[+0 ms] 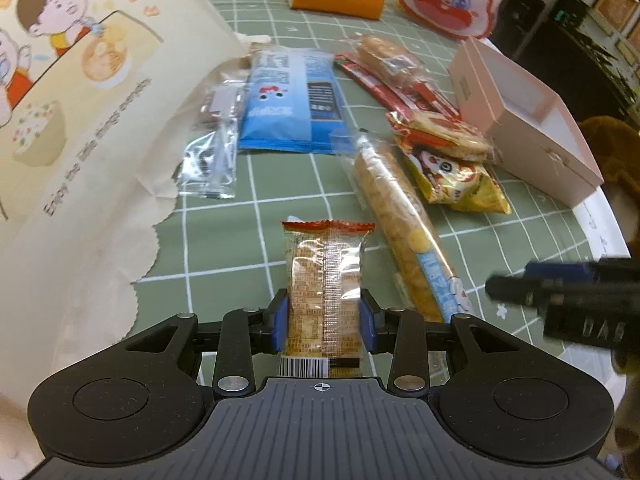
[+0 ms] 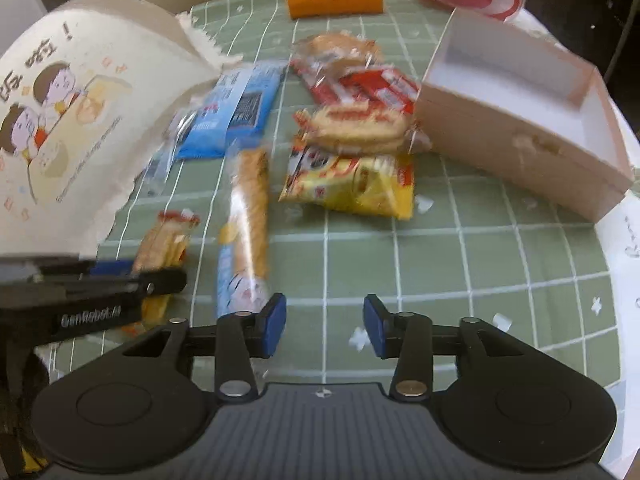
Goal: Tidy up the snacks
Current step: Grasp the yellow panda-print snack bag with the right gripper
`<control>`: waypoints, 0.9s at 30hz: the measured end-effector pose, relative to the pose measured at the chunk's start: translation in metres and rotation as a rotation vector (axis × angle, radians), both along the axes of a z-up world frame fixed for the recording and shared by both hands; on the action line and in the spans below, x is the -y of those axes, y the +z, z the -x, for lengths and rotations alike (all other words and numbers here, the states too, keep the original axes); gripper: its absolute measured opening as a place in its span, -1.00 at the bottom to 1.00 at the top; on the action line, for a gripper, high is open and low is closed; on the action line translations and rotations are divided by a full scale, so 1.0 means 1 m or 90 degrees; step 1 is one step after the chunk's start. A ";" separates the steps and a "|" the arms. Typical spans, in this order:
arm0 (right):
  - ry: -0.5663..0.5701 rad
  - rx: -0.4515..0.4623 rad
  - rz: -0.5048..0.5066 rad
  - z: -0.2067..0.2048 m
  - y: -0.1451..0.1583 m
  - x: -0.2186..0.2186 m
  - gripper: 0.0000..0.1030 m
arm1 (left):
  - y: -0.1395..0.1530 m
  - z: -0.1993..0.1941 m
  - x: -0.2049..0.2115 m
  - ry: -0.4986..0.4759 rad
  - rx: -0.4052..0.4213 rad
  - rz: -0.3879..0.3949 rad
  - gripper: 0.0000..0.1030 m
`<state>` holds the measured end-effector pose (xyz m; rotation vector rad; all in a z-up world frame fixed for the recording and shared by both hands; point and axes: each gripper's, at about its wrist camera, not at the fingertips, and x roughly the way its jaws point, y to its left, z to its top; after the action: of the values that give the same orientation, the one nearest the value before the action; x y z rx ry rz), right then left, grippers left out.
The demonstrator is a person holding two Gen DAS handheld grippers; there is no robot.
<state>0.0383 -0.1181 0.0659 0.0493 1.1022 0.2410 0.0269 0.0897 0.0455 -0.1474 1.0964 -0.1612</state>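
So, our left tongs [image 1: 324, 320] clenched on small clear-wrapped orange-topped cracker pack [image 1: 326, 280], long axis pointing away from us. Pale pink open cardboard box [image 2: 520, 128] lies ahead-right across green gridded worktop [image 2: 460, 260]; right tongs [image 2: 325, 326] released, nearer box.

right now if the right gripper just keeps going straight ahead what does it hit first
Probably the yellow snack packet, which lies roughly dead ahead of the open right gripper. Only bare green tablecloth shows before it, though the blur makes depth uncertain.
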 end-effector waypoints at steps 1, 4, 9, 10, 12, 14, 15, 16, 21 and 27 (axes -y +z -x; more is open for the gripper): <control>-0.005 0.013 0.003 -0.003 0.002 0.000 0.20 | 0.001 0.000 -0.001 0.006 0.001 -0.002 -0.22; 0.001 0.060 0.023 -0.018 0.010 -0.006 0.35 | 0.003 0.001 -0.004 0.025 0.005 0.003 -0.22; -0.003 0.081 0.040 -0.058 0.011 -0.016 0.35 | 0.003 0.001 0.000 0.061 -0.004 0.003 -0.22; -0.006 0.083 0.036 -0.065 0.009 -0.016 0.35 | 0.005 0.002 0.002 0.066 -0.004 0.000 -0.22; 0.001 0.089 0.032 -0.079 0.003 -0.018 0.35 | 0.008 0.004 0.006 0.073 -0.004 -0.007 -0.22; 0.018 0.088 0.045 -0.092 -0.004 -0.021 0.36 | 0.010 0.006 0.012 0.079 -0.007 -0.019 -0.22; 0.031 0.088 0.048 -0.098 -0.007 -0.022 0.41 | 0.011 0.006 0.014 0.082 -0.009 -0.024 -0.22; 0.046 0.088 0.050 -0.104 -0.010 -0.023 0.42 | 0.011 0.007 0.016 0.086 -0.011 -0.031 -0.22; 0.086 0.078 0.031 -0.113 -0.016 -0.021 0.06 | 0.020 0.011 0.022 0.106 -0.009 -0.053 -0.22; 0.134 0.041 -0.039 -0.093 -0.011 -0.010 -0.55 | 0.020 0.010 0.034 0.092 -0.021 -0.057 -0.22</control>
<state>0.1313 -0.1082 0.0548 -0.0209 1.0366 0.4625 0.0167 0.0560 0.0657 -0.1488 1.1201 0.0199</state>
